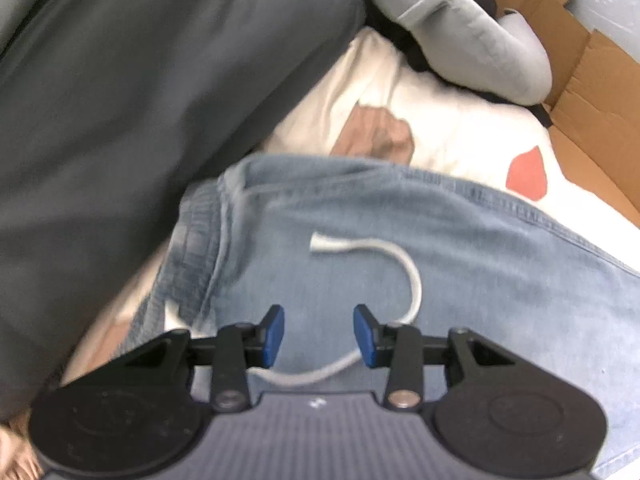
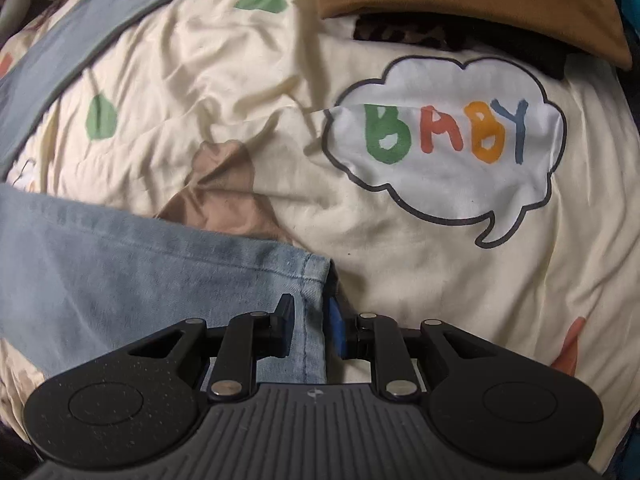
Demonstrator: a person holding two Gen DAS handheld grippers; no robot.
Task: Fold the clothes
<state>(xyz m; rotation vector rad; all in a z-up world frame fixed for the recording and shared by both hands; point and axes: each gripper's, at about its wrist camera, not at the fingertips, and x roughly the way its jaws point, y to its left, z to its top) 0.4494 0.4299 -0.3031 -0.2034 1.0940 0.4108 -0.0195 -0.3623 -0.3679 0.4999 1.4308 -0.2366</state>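
Both grippers point down: left gripper (image 1: 319, 334) apart, right gripper (image 2: 310, 326) pinching jeans (image 2: 120, 264).

faded light-blue denim trousers (image 1: 460, 248) with white drawstring cord (image 1: 400, 256) on cream cartoon-print bedsheet (image 2: 420, 264) lettered "baby" in green, red, orange, blue.

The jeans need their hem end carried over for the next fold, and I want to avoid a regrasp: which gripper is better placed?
Right. The right gripper already has the jeans' hem corner between its pads, seemingly gripped. The left gripper stands open above the waistband end, holding nothing, with only the white drawstring beneath.
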